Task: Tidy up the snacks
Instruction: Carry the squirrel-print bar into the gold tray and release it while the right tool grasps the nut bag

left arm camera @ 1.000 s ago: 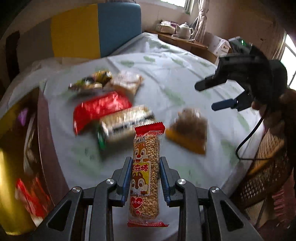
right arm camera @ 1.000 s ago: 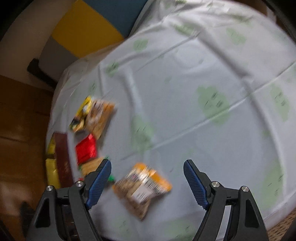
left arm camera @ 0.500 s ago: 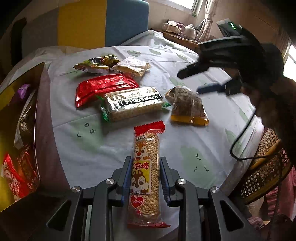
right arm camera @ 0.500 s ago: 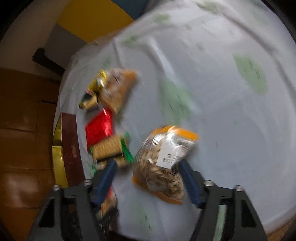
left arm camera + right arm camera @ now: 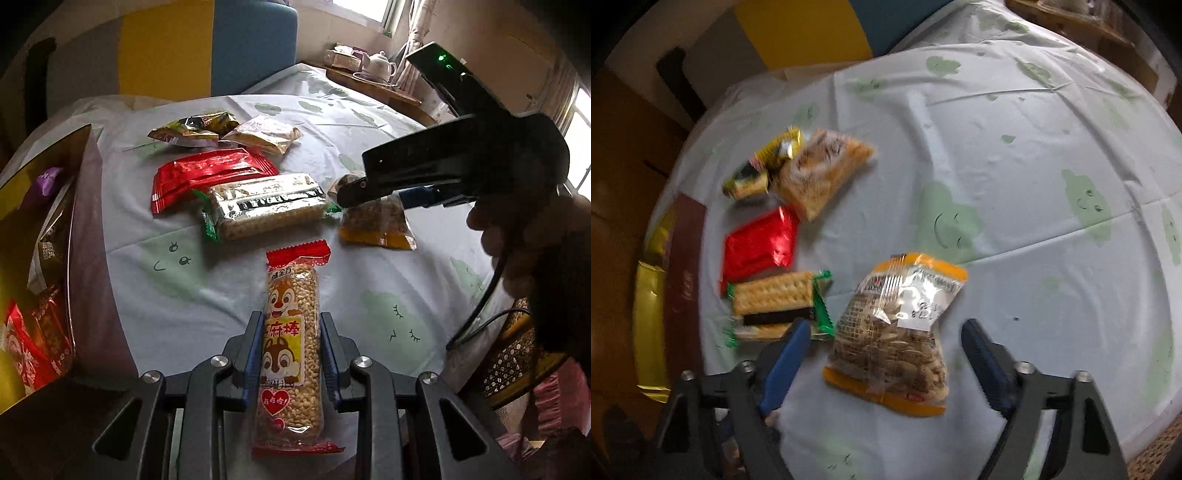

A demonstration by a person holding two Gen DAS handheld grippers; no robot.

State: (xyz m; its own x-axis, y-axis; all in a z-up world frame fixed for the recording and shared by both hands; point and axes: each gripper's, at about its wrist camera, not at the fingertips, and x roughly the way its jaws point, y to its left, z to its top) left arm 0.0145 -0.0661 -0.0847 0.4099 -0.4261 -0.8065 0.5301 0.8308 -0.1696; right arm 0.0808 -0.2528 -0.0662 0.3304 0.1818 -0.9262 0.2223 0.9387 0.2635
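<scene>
A: State of the left gripper (image 5: 291,354)?

B: Its pads are clamped on the sesame stick (image 5: 291,347), which runs lengthwise between them and juts out ahead of the fingertips. Grip and position match the frame half a second back. The box (image 5: 79,236) stands to the gripper's left.

A: And the right gripper (image 5: 882,362)?

B: Its jaws are closing, narrower than a second ago. The seed bag (image 5: 897,332) lies on the tablecloth (image 5: 1015,184) between the fingers; neither pad presses on it yet. A second ago the bag lay ahead of the wide-spread jaws; the gripper has since advanced over it.

A: Other packets?

B: Ahead and left of the right gripper: cracker pack (image 5: 772,306), red packet (image 5: 757,247), yellow packet (image 5: 764,166) and pale packet (image 5: 823,170), unmoved.
</scene>
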